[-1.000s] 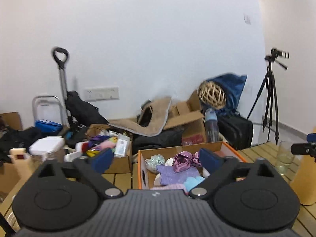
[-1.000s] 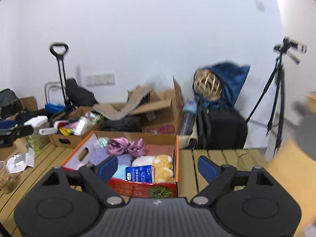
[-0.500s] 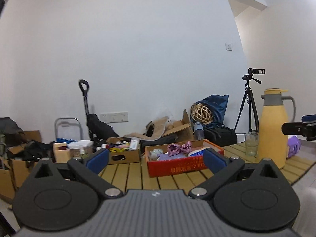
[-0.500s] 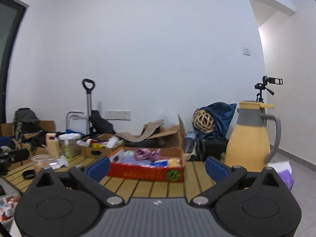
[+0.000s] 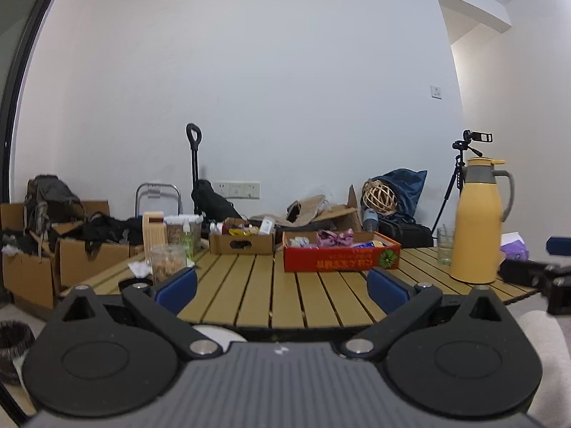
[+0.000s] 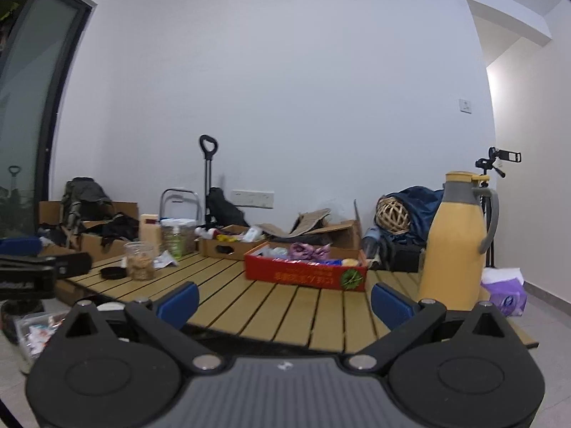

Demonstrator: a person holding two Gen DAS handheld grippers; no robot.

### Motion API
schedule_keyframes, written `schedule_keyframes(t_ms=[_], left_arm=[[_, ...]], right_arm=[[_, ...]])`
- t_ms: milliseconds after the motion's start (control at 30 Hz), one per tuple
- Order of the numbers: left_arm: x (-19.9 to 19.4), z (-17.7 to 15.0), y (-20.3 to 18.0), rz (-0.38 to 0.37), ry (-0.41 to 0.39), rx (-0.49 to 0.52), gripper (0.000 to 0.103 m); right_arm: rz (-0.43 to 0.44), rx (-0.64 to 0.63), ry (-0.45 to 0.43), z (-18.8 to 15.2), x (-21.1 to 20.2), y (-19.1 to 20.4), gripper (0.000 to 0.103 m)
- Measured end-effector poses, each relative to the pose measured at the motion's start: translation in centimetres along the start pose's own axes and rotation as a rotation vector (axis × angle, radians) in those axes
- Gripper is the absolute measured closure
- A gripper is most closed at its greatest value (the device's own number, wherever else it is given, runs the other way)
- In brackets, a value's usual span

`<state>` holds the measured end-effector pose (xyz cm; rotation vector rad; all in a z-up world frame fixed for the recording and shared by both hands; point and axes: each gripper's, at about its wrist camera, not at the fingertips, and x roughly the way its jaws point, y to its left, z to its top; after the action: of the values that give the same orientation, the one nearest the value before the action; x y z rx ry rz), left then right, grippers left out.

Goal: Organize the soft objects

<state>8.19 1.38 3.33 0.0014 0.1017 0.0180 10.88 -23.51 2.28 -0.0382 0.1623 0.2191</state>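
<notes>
A red cardboard box (image 5: 340, 259) stands on the far part of the slatted wooden table (image 5: 271, 296). Soft things fill it, among them a purple satin bow (image 5: 333, 237). The box also shows in the right wrist view (image 6: 305, 274), with the bow (image 6: 307, 249) on top. My left gripper (image 5: 282, 287) is open and empty, low at the table's near edge, far from the box. My right gripper (image 6: 284, 301) is open and empty, also back at the near edge.
A yellow jug (image 5: 476, 221) and a glass (image 5: 444, 246) stand at the table's right. A snack jar (image 5: 167, 262), a brown cardboard box (image 5: 242, 242) and bottles stand at the left. A purple tissue pack (image 6: 506, 292) lies right of the jug. Boxes and bags line the wall.
Both grippers have pulled far back from over the red box and dropped low, to the table's near edge. Both stay open and empty.
</notes>
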Motion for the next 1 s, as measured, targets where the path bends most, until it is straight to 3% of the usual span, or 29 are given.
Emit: schedule_keyframes(t_ms=[300,1000], left_arm=[[-3.7,-2.1,-1.0,-0.021,0.023,0.027,0.000],[-8.9,-1.5,-1.3,-0.065,-0.059,0.014,0.000]], right_arm=[[-0.010,0.051,0.044,-3.8,-3.7,1.0,0.000],[-0.025,0.019,-0.066,-3.0,-9.2,1.8,0.000]])
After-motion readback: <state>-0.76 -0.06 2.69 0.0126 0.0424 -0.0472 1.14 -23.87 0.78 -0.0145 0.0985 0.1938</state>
